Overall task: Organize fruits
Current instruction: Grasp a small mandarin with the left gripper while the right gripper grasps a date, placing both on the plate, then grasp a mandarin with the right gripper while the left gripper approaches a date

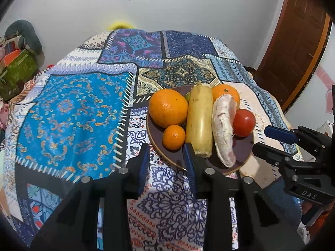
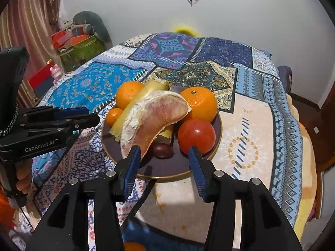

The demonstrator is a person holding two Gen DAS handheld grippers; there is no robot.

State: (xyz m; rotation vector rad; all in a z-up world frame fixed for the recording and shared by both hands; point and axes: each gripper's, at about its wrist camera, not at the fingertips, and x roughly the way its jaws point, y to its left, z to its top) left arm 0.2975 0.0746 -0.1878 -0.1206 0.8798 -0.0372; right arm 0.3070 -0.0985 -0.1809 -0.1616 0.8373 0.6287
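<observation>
While hovering near the plate (image 2: pixel 217 125), both grippers' jaws apart, level, empty.

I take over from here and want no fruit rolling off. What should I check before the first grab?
1. Right gripper open, nothing held: ok.
2. Left gripper open, nothing held: ok.
3. All fruit on the plate: ok.
4. Tomato free on its near side for a grab: ok.
5. Pomelo slice lying steady: not ok, it leans on other fruit.
6. A place to sort the fruit into: cannot tell, none shows.
</observation>
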